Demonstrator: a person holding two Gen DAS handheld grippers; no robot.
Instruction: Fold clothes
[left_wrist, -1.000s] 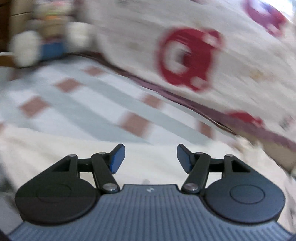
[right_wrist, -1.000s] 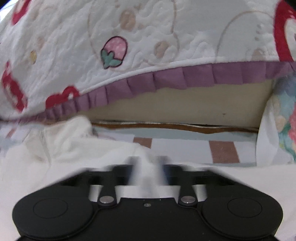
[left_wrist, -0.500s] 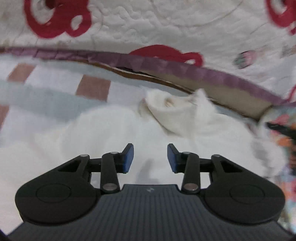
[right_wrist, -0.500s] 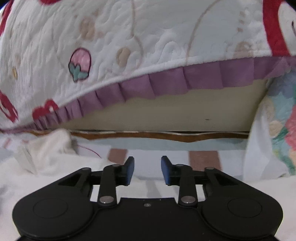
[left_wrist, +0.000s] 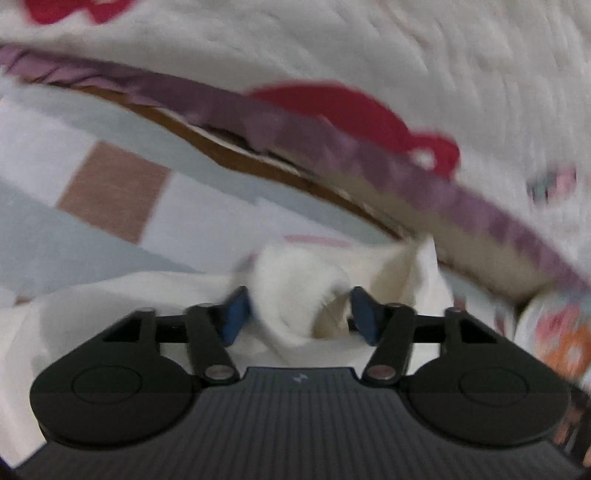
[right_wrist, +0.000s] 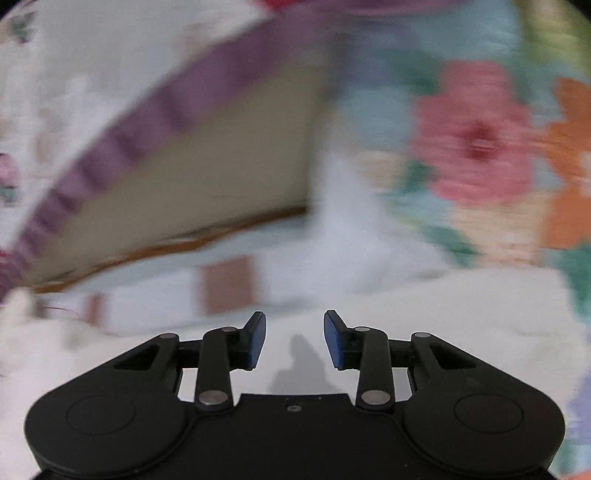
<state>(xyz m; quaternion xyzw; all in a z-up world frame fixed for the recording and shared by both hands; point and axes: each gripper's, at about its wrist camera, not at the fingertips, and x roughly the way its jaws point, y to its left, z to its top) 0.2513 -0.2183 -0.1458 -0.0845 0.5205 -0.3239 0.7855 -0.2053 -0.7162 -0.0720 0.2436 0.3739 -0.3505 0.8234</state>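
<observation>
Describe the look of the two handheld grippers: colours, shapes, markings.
Left gripper: black linkage arms with silver pivot pins, two round black housings, blue pads on the fingers, and a ribbed dark grey body with a small pale mark. Right gripper: same black linkages, silver pins and blue pads, but a smooth black body with one small screw. No cables or sleeves show.

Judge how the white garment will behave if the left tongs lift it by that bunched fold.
The white garment looks soft and rumpled, so it would probably droop limply. The left tongs are closing around a thick fold, so slipping seems unlikely. It looks light.
</observation>
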